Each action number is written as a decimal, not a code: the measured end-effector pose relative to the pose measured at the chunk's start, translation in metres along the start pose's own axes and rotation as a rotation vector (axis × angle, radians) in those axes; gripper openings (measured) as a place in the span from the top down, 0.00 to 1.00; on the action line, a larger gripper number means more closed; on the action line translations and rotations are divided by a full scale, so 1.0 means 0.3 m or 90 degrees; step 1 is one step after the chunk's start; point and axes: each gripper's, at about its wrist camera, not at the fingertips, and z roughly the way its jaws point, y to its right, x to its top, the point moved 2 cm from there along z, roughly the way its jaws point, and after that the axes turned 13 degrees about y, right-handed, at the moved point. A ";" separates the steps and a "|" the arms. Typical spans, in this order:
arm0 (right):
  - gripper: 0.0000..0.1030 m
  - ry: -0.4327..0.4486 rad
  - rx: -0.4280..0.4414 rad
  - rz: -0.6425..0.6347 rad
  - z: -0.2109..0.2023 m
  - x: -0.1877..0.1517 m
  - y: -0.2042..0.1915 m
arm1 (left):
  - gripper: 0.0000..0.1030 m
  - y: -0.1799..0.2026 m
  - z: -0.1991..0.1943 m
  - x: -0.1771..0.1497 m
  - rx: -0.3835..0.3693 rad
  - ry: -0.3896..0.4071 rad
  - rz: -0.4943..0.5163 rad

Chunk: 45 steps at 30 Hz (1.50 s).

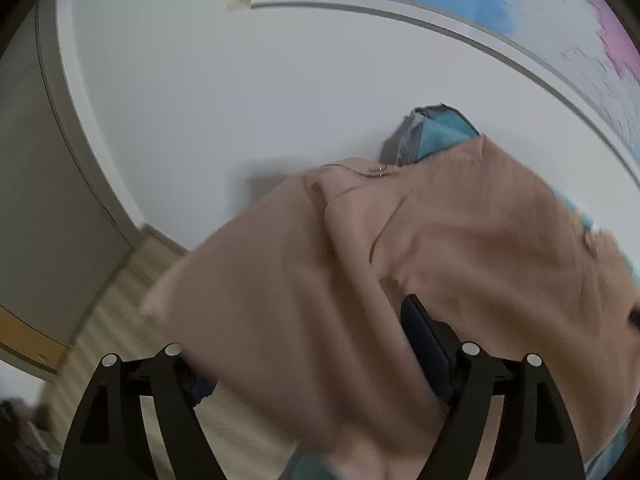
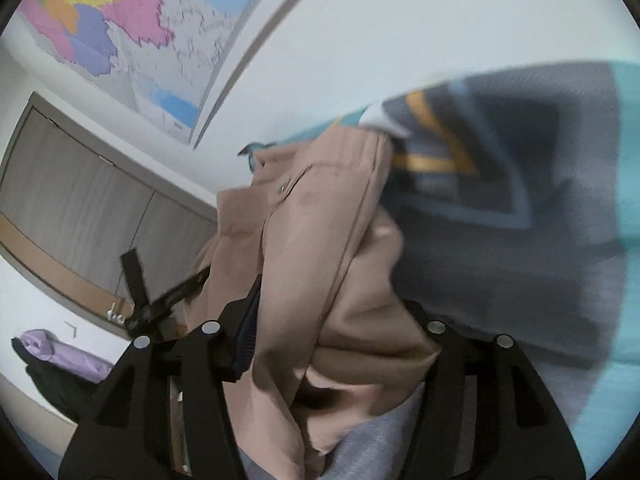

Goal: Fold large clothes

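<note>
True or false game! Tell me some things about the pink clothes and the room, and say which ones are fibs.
1. The pink garment sits between the fingers of the right tool. True.
2. A colourful map hangs on the wall. True.
3. The pink garment is folded into a neat flat square. False: it is bunched and rumpled.
4. The cloth behind it is plain red. False: the patterned cloth is grey and blue with yellow stripes.
</note>
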 end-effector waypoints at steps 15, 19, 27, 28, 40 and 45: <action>0.48 0.105 -0.085 -0.131 -0.189 0.013 -0.115 | 0.18 0.239 -0.254 -0.052 -0.124 0.086 0.111; 0.54 0.061 -0.053 -0.251 -0.115 -0.038 -0.262 | 0.18 0.347 -0.207 -0.078 -0.159 0.066 0.133; 0.55 -0.037 -0.108 -0.201 0.025 -0.145 -0.140 | 0.15 0.460 -0.152 -0.161 -0.150 0.017 0.143; 0.54 -0.035 -0.107 -0.199 0.008 -0.150 -0.139 | 0.14 0.466 -0.155 -0.167 -0.142 0.017 0.146; 0.48 -0.023 -0.049 -0.374 -0.117 -0.333 -0.342 | 0.11 0.488 -0.285 -0.193 -0.120 0.053 0.101; 0.53 -0.054 -0.085 -0.384 -0.079 -0.389 -0.286 | 0.11 0.477 -0.245 -0.223 -0.084 0.027 0.096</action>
